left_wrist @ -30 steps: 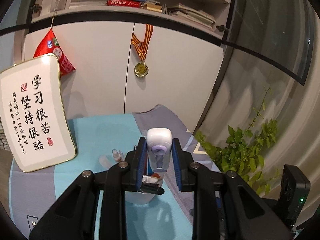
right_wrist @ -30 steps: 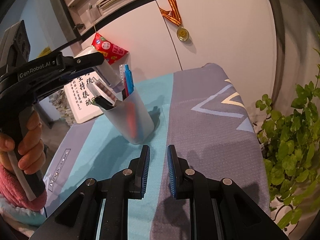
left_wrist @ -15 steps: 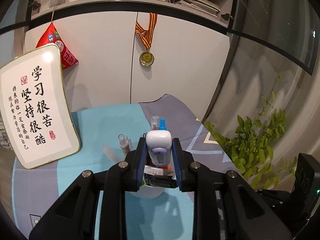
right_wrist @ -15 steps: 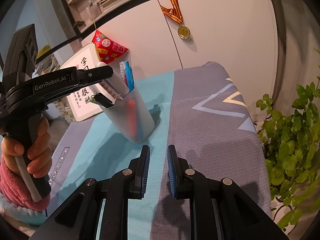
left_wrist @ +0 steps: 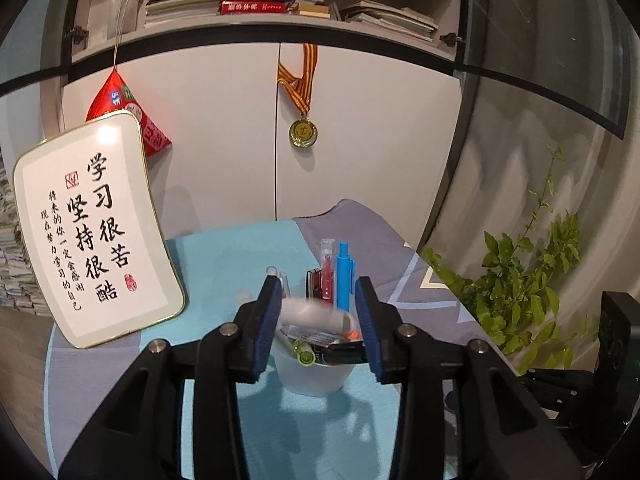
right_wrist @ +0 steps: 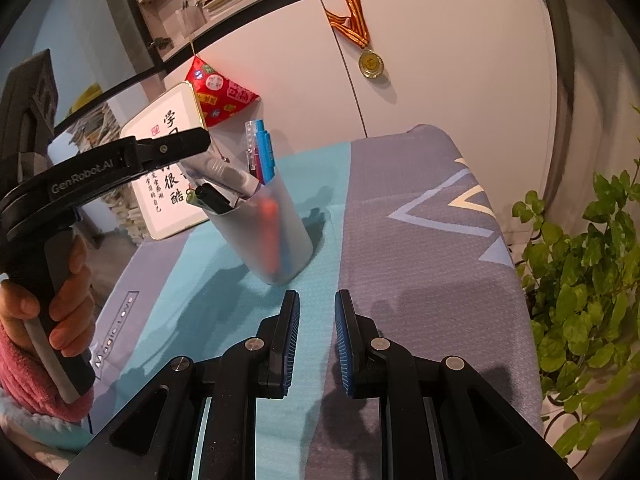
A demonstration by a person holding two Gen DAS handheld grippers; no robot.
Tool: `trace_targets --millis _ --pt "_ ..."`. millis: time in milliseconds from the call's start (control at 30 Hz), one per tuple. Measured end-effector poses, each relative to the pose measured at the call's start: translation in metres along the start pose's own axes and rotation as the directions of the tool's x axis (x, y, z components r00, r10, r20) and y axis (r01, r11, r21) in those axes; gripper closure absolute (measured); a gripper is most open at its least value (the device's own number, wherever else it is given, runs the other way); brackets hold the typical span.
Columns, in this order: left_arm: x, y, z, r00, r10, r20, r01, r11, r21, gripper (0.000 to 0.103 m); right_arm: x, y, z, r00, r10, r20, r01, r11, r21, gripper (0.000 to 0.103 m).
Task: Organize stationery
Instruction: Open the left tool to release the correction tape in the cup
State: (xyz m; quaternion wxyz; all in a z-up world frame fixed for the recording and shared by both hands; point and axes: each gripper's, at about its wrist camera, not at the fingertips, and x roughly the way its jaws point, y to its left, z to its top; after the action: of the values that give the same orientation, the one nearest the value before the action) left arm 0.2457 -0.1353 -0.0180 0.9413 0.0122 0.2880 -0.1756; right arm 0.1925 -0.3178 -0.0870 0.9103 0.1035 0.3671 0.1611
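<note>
Translucent plastic pen cup (right_wrist: 267,229) is standing on the teal stripe of the tablecloth (right_wrist: 420,216), holding a blue pen (left_wrist: 345,278), a clear red-filled pen (left_wrist: 327,270) and a black marker (right_wrist: 212,198). I am watching the left gripper (left_wrist: 318,316) hovering just over the cup's mouth, its jaws having just been opening, and the white correction-tape dispenser (left_wrist: 316,315) is lying blurred between the pads, tipped sideways, with a gap showing on each side. My right gripper (right_wrist: 317,338) is hanging over the cloth near the cup, its pads drawn close with only a narrow slit and gripping nothing, while a hand (right_wrist: 48,300) in a pink sleeve is grasping the left tool's handle.
</note>
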Motion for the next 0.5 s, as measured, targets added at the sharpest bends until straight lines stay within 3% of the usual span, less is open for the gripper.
trace_targets --millis 500 --pt "-0.018 -0.006 -0.008 0.998 0.024 0.057 -0.028 0.997 0.069 0.052 -0.001 0.013 0.003 1.000 -0.018 -0.009 0.018 0.999 -0.027 0.085"
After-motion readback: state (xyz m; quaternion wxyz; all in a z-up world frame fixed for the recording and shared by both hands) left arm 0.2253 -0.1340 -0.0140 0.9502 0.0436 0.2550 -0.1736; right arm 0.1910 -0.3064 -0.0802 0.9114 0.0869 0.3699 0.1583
